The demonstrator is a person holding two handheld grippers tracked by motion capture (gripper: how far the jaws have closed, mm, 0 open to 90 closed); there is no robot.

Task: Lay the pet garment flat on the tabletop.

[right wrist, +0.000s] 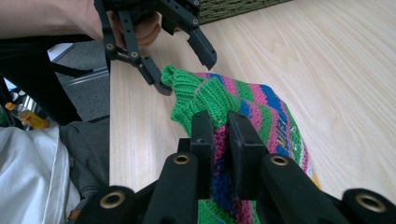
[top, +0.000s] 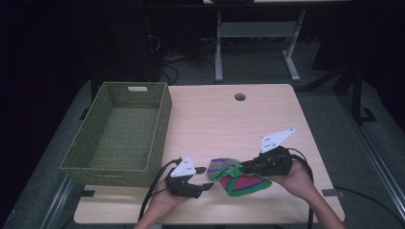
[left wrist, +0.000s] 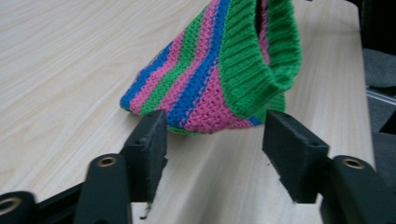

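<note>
A knitted cap (top: 238, 177) with pink, blue and green stripes and a green ribbed rim lies near the table's front edge. My right gripper (top: 244, 167) is shut on the cap's rim (right wrist: 211, 99) and lifts that part a little off the wood. My left gripper (top: 204, 178) stands open just left of the cap (left wrist: 219, 74), its jaws wide apart with nothing between them. In the right gripper view the left gripper (right wrist: 189, 72) sits open right at the cap's raised rim. A hand holds each gripper.
A green woven basket (top: 98, 160), with nothing in it, stands on the left half of the table (top: 229, 124). A round cable hole (top: 239, 97) is near the far edge. Dark floor and table legs lie beyond.
</note>
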